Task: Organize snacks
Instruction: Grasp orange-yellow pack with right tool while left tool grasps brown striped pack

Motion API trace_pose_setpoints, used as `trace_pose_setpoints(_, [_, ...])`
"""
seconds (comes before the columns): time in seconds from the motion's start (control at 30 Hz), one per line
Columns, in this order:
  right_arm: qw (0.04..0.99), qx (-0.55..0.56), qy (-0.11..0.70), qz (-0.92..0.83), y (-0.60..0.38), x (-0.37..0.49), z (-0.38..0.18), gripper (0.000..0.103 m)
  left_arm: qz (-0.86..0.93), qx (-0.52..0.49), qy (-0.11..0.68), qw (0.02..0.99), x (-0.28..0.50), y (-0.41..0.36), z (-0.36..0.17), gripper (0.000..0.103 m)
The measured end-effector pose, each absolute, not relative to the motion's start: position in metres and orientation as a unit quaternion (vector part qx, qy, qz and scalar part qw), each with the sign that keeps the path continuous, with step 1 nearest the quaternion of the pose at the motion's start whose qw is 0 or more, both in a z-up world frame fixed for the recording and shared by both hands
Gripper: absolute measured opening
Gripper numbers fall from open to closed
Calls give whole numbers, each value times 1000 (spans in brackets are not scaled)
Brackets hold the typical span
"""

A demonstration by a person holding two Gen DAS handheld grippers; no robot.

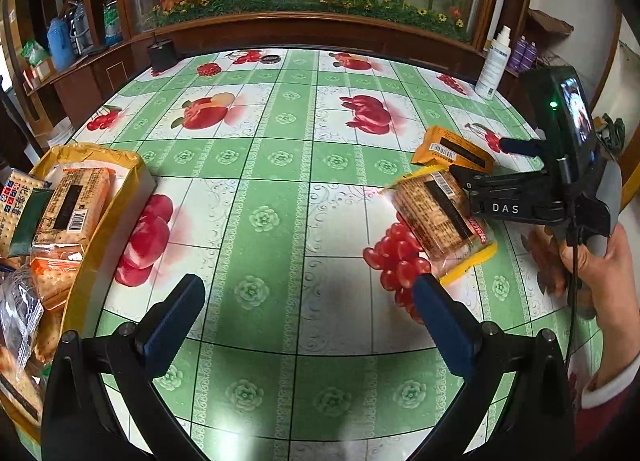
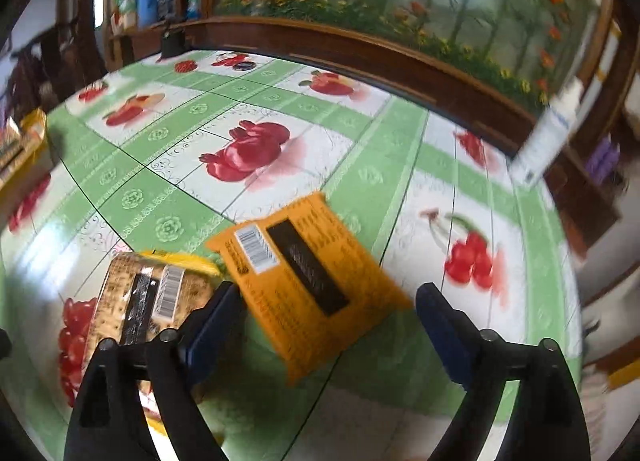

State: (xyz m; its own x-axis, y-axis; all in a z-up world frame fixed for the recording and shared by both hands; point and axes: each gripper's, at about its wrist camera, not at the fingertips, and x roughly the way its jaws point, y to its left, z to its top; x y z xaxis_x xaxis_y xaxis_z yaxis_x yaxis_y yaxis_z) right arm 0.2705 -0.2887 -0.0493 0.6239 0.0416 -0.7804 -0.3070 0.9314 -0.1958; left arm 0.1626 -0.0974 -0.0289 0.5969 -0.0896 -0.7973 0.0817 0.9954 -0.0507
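An orange snack pack [image 2: 304, 277] lies barcode up on the fruit-print tablecloth between the fingers of my right gripper [image 2: 328, 329]. That gripper is open, and its right pad stands clear of the pack. A clear-wrapped cracker pack [image 2: 148, 301] lies just left of it. In the left wrist view both packs, orange [image 1: 452, 151] and clear [image 1: 440, 217], lie at the right, with the right gripper [image 1: 492, 161] around the orange one. My left gripper [image 1: 308, 321] hovers open over bare cloth, holding nothing. A yellow box [image 1: 120, 197] at the left holds several cracker packs.
A white spray bottle [image 1: 494, 65] stands at the table's far right edge. A small black box [image 1: 161, 53] and a round tin [image 1: 270, 59] sit at the far edge. A person's hand [image 1: 600, 261] grips the right tool. A wooden cabinet runs behind the table.
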Motion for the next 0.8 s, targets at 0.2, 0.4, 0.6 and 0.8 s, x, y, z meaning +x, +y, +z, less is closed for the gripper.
trace_pose_setpoints(0.2, [868, -162, 448, 143, -280, 294, -51, 103, -49, -4, 450, 892, 165, -96, -30, 103])
trace_pose_setpoints(0.4, [860, -69, 486, 139, -300, 289, -61, 81, -59, -18, 455, 888, 168, -104, -29, 103])
trace_pose_setpoints(0.6, [871, 29, 484, 72, -333, 243, -52, 72, -67, -45, 458, 885, 169, -132, -26, 103])
trace_pose_setpoints(0.8, [885, 119, 446, 54, -361, 176, -40, 72, -20, -109, 452, 885, 179, -158, -29, 103])
